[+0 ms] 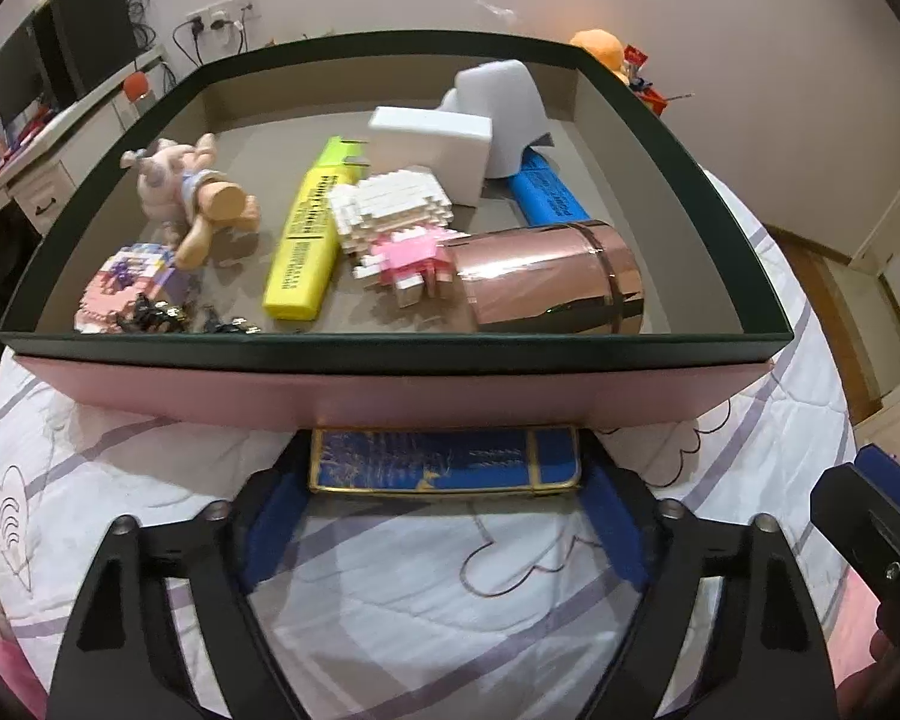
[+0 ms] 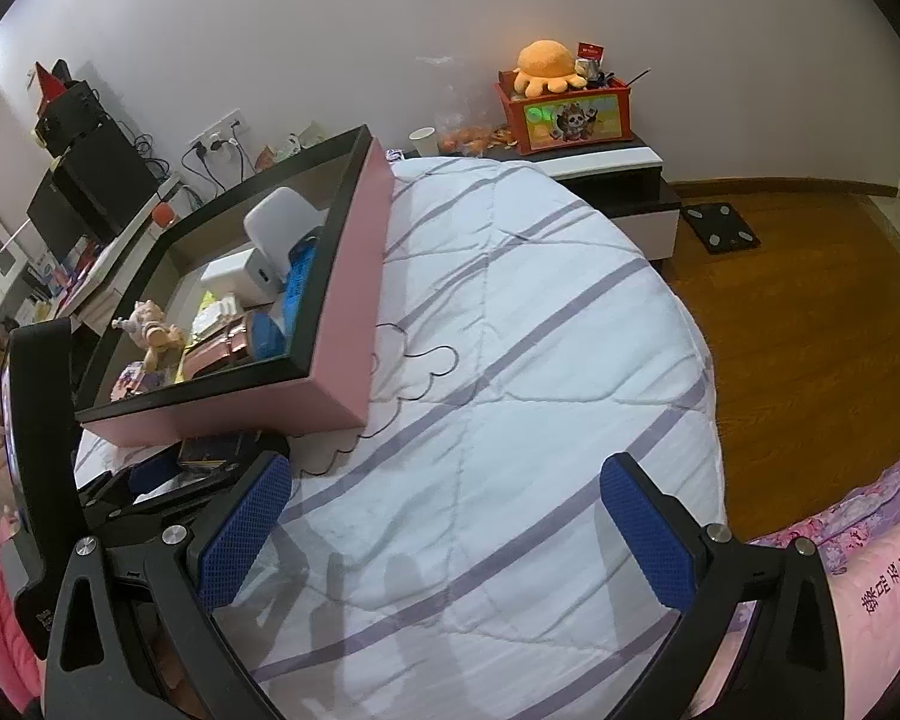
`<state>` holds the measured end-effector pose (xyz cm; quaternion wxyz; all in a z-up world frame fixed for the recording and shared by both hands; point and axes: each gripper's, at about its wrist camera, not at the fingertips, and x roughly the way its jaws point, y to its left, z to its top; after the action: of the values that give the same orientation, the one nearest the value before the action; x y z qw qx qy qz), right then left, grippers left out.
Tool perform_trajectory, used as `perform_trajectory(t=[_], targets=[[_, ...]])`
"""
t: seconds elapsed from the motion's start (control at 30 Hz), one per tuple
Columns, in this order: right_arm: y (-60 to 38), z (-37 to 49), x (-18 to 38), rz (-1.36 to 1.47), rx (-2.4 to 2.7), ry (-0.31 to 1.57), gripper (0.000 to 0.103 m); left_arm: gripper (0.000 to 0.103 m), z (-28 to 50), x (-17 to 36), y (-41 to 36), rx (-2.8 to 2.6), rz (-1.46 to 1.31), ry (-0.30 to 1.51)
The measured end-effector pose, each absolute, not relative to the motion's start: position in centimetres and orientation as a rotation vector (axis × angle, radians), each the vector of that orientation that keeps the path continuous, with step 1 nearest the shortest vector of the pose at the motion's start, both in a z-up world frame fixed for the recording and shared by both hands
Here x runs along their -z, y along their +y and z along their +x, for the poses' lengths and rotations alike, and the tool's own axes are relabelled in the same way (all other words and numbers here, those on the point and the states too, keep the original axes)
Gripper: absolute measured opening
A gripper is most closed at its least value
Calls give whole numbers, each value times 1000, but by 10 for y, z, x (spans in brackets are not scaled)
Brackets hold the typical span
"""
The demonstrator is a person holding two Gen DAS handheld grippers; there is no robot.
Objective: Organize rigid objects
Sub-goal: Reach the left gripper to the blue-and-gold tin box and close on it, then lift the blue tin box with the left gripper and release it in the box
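My left gripper (image 1: pixel 444 480) is shut on a blue and gold flat case (image 1: pixel 444 461), held just in front of the pink box's near wall (image 1: pixel 390 387). The box (image 2: pixel 354 300) has a dark rim and holds a rose-gold cylinder (image 1: pixel 549 279), a yellow highlighter (image 1: pixel 309 234), a blue highlighter (image 1: pixel 546 189), a white block (image 1: pixel 429 150), a pale grey object (image 1: pixel 504 114), a white-and-pink brick figure (image 1: pixel 399 228), a pig figurine (image 1: pixel 189 192) and a small brick figure (image 1: pixel 129 288). My right gripper (image 2: pixel 447 528) is open and empty over the quilt, right of the box.
The box sits on a white quilt with purple stripes (image 2: pixel 510 330). A nightstand (image 2: pixel 606 174) with an orange toy box (image 2: pixel 570 114) stands beyond the bed. A desk with monitors (image 2: pixel 72 204) is at the left. Wooden floor (image 2: pixel 810 300) lies to the right.
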<state>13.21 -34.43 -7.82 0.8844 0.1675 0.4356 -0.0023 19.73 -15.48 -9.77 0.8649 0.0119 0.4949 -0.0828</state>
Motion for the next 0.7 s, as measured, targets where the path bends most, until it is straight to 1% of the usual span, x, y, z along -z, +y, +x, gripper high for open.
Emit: perform_trajectory(t=[0.43, 0.7], targets=[[-322, 118, 58, 309, 10, 879, 103, 83, 181, 84, -125, 207, -21, 1015], [-301, 115, 44, 286, 1, 857, 103, 83, 161, 48, -90, 214, -46, 949]])
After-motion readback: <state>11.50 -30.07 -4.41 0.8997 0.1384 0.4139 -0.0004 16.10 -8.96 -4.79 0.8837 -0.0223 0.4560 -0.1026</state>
